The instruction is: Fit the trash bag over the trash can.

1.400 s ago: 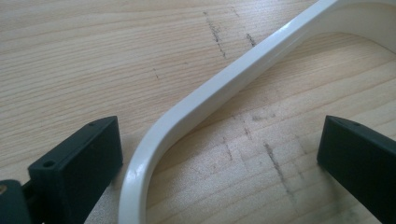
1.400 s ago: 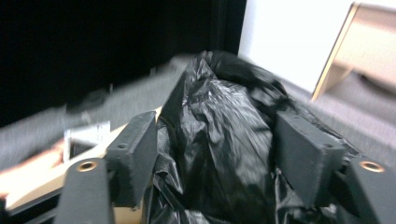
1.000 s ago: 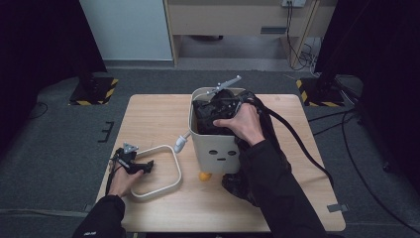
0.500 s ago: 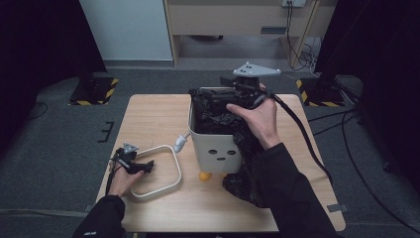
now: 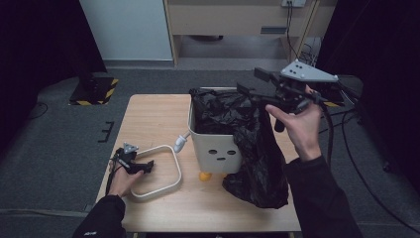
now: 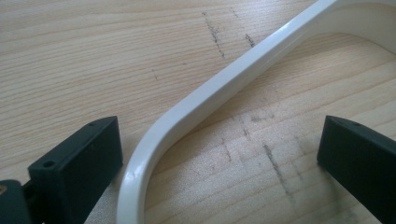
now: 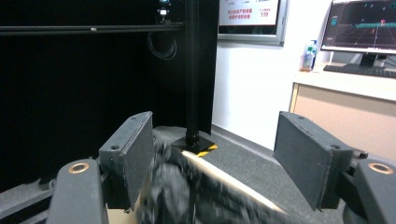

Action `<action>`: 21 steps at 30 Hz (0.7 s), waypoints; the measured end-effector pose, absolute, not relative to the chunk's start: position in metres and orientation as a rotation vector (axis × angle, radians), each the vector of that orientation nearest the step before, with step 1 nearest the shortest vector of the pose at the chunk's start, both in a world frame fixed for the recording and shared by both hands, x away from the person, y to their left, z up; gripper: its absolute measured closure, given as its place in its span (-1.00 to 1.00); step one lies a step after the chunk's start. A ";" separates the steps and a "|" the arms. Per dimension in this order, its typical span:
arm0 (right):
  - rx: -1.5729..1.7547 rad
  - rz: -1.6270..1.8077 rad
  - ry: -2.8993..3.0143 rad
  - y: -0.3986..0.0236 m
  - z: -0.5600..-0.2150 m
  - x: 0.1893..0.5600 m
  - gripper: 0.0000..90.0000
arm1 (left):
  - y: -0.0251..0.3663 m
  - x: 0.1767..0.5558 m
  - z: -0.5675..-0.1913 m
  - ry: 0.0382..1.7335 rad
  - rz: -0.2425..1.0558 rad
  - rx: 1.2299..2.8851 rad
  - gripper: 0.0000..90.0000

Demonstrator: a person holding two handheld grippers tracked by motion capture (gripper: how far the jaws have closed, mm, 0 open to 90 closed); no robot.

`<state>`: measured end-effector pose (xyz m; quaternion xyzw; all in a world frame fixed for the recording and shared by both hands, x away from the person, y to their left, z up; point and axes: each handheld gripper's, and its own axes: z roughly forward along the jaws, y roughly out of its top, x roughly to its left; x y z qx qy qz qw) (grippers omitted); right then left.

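Your right claw [image 5: 257,88] has risen from inside the white bin [image 5: 218,148], up past its right rim.
Its jaws gape, just closing slightly, gripping nothing; the black bag [image 5: 257,153] hangs below. Your left claw [image 5: 148,167], open, straddles the white handle [image 6: 210,100] on the table [image 5: 153,114].

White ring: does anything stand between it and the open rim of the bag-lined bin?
Yes: the right gripper hovers above the rim, and the black bag hangs down the bin's right side. The white ring lies on the table.
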<state>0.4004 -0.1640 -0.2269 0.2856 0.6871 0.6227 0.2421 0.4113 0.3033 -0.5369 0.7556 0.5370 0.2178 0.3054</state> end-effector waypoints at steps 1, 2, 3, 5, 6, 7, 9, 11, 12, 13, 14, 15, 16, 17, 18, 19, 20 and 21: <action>0.788 1.689 1.883 -0.168 -0.231 0.399 -0.37 | 0.303 0.411 -0.537 1.422 0.576 2.000 -1.00; 0.796 1.673 1.884 -0.172 -0.236 0.397 -0.37 | 0.303 0.411 -0.537 1.422 0.577 2.000 -1.00; 0.809 1.647 1.894 -0.177 -0.242 0.396 -0.37 | 0.303 0.411 -0.537 1.422 0.577 2.001 -1.00; 0.844 1.623 1.900 -0.186 -0.256 0.396 -0.37 | 0.303 0.411 -0.537 1.422 0.577 2.000 -1.00; 0.860 1.618 1.911 -0.189 -0.263 0.396 -0.37 | 0.303 0.411 -0.537 1.422 0.577 2.000 -1.00; 0.878 1.619 1.919 -0.192 -0.270 0.397 -0.37 | 0.303 0.411 -0.537 1.422 0.577 2.000 -1.00; 0.903 1.613 1.935 -0.196 -0.282 0.399 -0.36 | 0.303 0.411 -0.537 1.422 0.577 2.000 -1.00; 0.926 1.618 1.962 -0.196 -0.292 0.400 -0.33 | 0.303 0.411 -0.537 1.423 0.577 1.999 -1.00; 0.934 1.622 1.980 -0.194 -0.297 0.401 -0.32 | 0.303 0.411 -0.537 1.424 0.578 1.999 -1.00; 0.942 1.623 1.991 -0.193 -0.299 0.401 -0.31 | 0.303 0.411 -0.537 1.424 0.578 1.999 -1.00; 0.956 1.649 1.989 -0.190 -0.301 0.402 -0.25 | 0.303 0.411 -0.537 1.425 0.578 1.998 -1.00; 0.967 1.665 1.996 -0.188 -0.302 0.402 -0.19 | 0.303 0.411 -0.537 1.425 0.578 1.999 -1.00; 0.981 1.671 2.006 -0.186 -0.302 0.403 -0.14 | 0.303 0.411 -0.537 1.425 0.578 1.998 -1.00; 0.988 1.667 2.018 -0.184 -0.302 0.403 -0.04 | 0.303 0.411 -0.537 1.425 0.578 1.998 -1.00; 0.985 1.656 2.035 -0.182 -0.301 0.403 0.04 | 0.303 0.411 -0.537 1.425 0.578 1.999 -1.00; 0.990 1.628 2.038 -0.179 -0.300 0.403 0.07 | 0.303 0.411 -0.537 1.425 0.578 1.998 -1.00; 0.994 1.590 2.033 -0.177 -0.299 0.402 0.12 | 0.303 0.411 -0.537 1.425 0.578 1.998 -1.00; 0.995 1.550 2.034 -0.174 -0.297 0.402 0.16 | 0.303 0.411 -0.537 1.425 0.578 1.998 -1.00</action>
